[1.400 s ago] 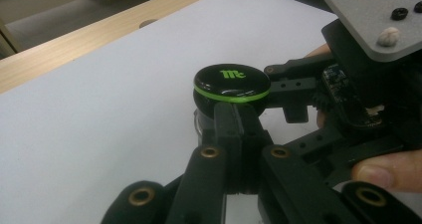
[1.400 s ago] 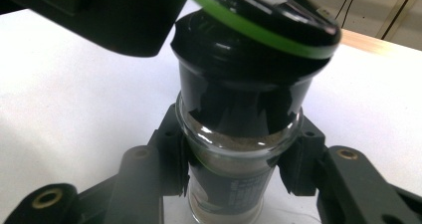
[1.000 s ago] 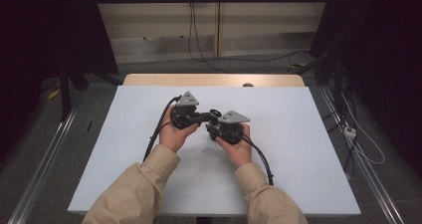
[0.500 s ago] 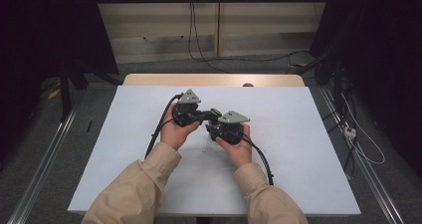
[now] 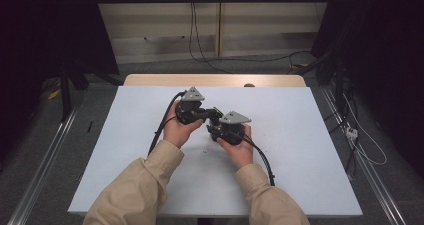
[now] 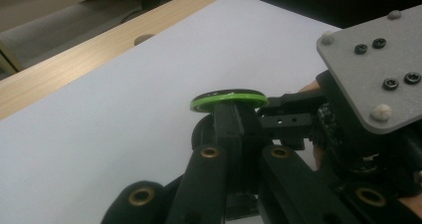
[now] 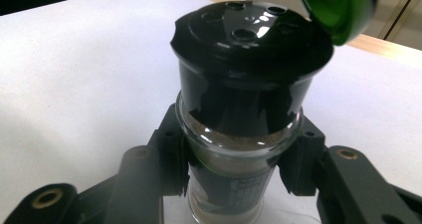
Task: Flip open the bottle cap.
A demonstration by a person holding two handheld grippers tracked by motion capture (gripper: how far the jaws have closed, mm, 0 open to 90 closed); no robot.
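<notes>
On the white tabletop (image 5: pixel 125 150), the left gripper (image 5: pixel 207 114) sits in the person's left hand (image 5: pixel 176 131), left of centre, pointing right toward the other gripper. In the left gripper view its two black jaws are closed together, and just above their tips lies the round green-rimmed flip lid (image 6: pixel 229 99), level and edge-on; whether the tips pinch it or only touch it cannot be told. Just to the right, the right gripper (image 5: pixel 216 127), held in the right hand (image 5: pixel 239 150), points left. In the right gripper view its jaws clamp the clear glass spice jar with a black shaker top (image 7: pixel 244 134) by its neck. The jar holds brownish powder, its holed top is uncovered, and the lid stands open at the upper right.
</notes>
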